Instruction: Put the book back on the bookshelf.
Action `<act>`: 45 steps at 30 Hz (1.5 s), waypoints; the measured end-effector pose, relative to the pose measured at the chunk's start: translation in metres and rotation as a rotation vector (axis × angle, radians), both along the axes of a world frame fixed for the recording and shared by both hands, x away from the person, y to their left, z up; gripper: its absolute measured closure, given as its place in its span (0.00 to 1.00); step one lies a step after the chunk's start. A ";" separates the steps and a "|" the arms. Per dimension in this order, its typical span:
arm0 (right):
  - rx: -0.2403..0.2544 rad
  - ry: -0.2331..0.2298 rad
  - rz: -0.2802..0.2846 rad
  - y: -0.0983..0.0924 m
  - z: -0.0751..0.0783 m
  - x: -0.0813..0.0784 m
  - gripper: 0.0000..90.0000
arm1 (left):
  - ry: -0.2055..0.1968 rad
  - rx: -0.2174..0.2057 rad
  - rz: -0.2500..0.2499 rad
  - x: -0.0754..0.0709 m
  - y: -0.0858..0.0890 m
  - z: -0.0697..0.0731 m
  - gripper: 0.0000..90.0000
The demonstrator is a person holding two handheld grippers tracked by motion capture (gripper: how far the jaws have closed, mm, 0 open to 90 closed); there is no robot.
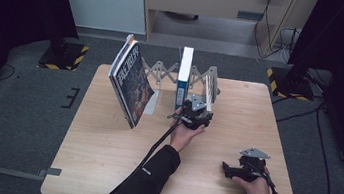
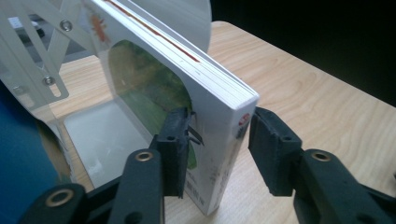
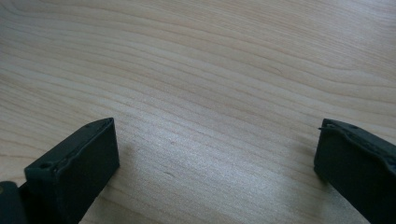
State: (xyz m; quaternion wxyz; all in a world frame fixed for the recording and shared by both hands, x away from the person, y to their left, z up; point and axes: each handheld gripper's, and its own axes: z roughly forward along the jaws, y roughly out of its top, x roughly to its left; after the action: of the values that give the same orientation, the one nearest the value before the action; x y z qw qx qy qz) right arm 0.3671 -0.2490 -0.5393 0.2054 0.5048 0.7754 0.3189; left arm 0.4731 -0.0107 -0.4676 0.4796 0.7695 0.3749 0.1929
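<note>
Three books stand in the expanding rack already, and the white book sits upright between the left gripper's parted, barely clear pads (release looks nearly done), while the right gripper rests open on the table.

table: light wood | comic-cover book: leaning at rack's left end | floor: grey carpet, cables lying around
</note>
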 end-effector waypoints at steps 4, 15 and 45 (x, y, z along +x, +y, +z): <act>0.000 -0.001 -0.001 0.000 0.000 0.000 0.00 | -0.006 0.008 -0.025 -0.006 0.007 0.005 0.59; 0.001 0.000 -0.002 0.000 0.000 0.000 0.00 | 0.020 0.010 -0.102 -0.041 0.053 0.023 0.51; 0.002 0.000 -0.003 0.000 0.000 0.000 0.00 | 0.146 0.075 0.023 -0.108 0.217 -0.018 0.26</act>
State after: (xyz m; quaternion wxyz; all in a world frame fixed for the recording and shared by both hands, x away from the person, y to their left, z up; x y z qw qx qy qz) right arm 0.3670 -0.2488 -0.5394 0.2052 0.5063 0.7743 0.3195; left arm 0.3647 0.2061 -0.4856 0.4196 0.7947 0.4102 0.1554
